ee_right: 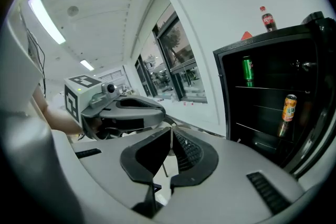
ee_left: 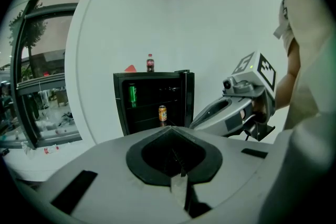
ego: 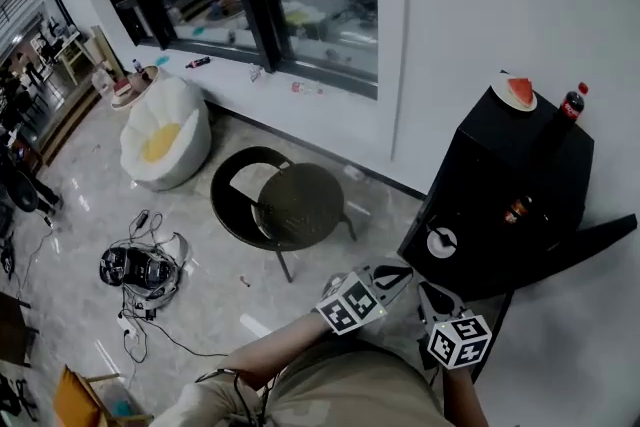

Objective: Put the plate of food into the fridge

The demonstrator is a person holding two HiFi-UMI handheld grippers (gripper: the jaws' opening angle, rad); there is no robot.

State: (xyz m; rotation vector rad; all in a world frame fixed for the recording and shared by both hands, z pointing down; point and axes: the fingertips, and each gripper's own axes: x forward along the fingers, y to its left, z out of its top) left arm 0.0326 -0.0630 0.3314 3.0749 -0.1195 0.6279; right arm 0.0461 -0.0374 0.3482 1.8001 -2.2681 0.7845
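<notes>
Atop black fridge [ego: 480, 185], white plate [ego: 499, 91] bears red wedge [ego: 520, 92].

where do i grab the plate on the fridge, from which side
Probably the bare rim of the plate at its front edge, coming in level from the open-door side of the fridge. It lies flat with the watermelon slice on top, and the cola bottle stands beside it.

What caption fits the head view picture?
The left tool and right tool face open fridge; plate and cola bottle on top.
</notes>
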